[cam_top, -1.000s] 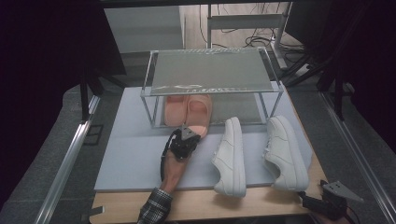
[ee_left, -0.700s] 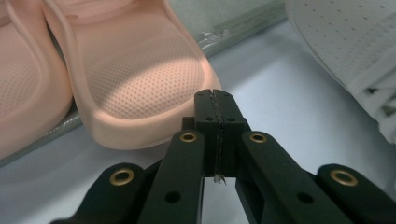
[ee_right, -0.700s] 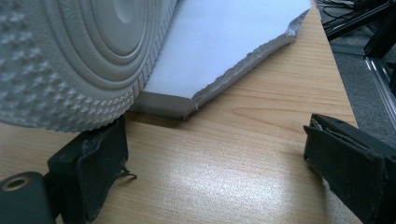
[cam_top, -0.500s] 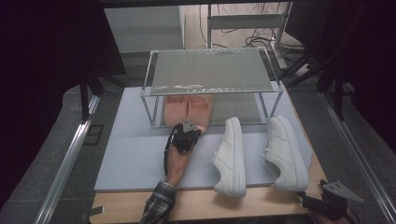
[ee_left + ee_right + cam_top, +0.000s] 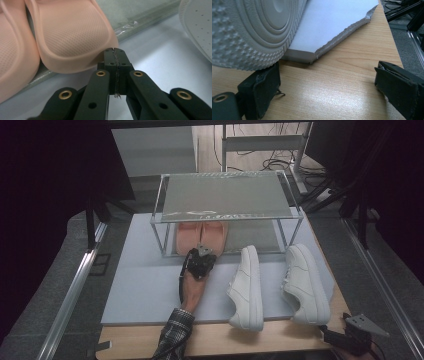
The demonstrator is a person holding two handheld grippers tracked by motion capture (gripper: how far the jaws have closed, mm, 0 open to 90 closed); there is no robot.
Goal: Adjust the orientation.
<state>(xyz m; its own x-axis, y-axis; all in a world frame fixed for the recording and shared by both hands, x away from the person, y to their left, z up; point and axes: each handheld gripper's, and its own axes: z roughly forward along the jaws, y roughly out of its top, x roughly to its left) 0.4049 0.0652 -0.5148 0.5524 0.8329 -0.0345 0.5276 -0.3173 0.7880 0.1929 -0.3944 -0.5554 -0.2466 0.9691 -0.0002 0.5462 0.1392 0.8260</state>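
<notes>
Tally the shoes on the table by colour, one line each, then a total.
Pink slippers: 2, side by side under the rack.
White sneakers: 2, on the mat in front of the rack.
Total: 4

Probably a lab: cables [image 5: 260,162], framed rig [image 5: 70,290]
</notes>
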